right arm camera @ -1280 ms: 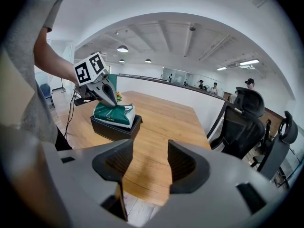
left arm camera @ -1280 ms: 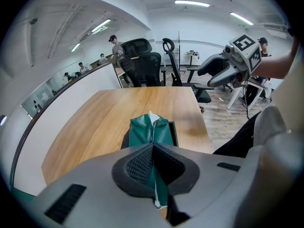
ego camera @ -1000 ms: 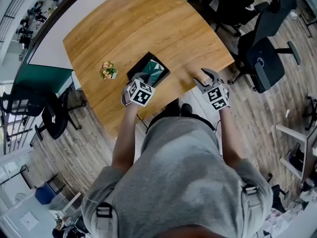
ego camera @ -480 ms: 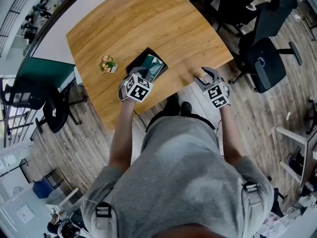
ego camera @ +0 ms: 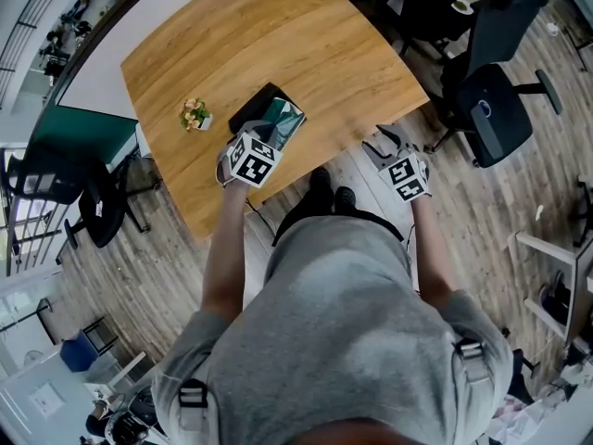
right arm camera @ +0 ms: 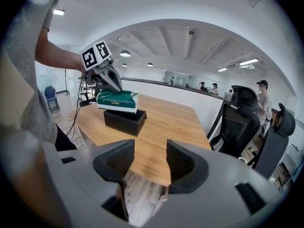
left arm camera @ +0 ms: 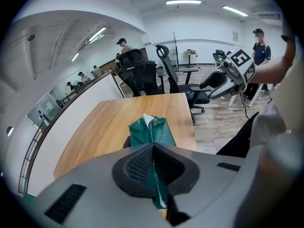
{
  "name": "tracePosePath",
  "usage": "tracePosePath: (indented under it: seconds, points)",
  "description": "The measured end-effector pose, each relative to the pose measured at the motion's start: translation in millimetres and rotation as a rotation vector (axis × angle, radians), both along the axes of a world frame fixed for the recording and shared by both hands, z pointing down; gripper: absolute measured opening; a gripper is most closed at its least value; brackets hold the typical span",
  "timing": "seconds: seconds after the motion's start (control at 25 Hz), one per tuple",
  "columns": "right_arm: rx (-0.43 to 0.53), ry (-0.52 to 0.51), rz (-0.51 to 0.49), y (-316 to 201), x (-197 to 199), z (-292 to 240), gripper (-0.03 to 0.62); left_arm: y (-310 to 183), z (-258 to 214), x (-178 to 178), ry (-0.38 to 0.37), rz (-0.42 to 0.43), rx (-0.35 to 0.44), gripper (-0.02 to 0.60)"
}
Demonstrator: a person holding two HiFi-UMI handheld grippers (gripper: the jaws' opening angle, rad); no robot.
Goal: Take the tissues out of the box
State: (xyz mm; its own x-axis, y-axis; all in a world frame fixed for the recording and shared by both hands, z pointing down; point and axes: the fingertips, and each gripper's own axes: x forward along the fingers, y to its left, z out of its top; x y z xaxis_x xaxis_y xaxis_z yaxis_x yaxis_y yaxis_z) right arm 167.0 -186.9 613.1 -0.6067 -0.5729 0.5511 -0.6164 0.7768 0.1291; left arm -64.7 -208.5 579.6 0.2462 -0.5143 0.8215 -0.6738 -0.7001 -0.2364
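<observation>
A black tissue box (ego camera: 252, 111) stands near the front edge of the wooden table (ego camera: 306, 44). My left gripper (ego camera: 267, 139) is shut on the edge of a green tissue pack (ego camera: 284, 122) and holds it up above the box. In the left gripper view the jaws (left arm camera: 153, 163) pinch the green pack (left arm camera: 153, 129), which hides most of the box. The right gripper view shows the pack (right arm camera: 117, 100) hanging clear over the black box (right arm camera: 124, 119). My right gripper (ego camera: 387, 142) stands open and holds nothing at the table's right front corner, its fingers (right arm camera: 184, 165) wide apart.
A small potted flower (ego camera: 194, 114) sits on the table left of the box. Black office chairs (ego camera: 488, 109) stand on the wooden floor to the right, and more of them (left arm camera: 142, 72) beyond the table's far end. A white partition runs along the table's far side.
The left gripper has lifted the green pack up and out of the black box. The right gripper has drawn back from over the table to its front corner, still open.
</observation>
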Motion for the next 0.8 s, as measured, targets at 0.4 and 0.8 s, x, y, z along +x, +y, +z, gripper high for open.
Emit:
tracePosePath:
  seconds: [0.4, 0.8]
  points:
    - [0.001, -0.008, 0.009, 16.2, 12.8, 1.5, 0.207, 13.0, -7.2, 8.4, -0.013, -0.001, 0.012, 0.02]
    - [0.005, -0.013, 0.001, 12.6, 11.7, 1.6, 0.206, 15.5, -8.4, 5.1, -0.018, -0.015, 0.01, 0.02]
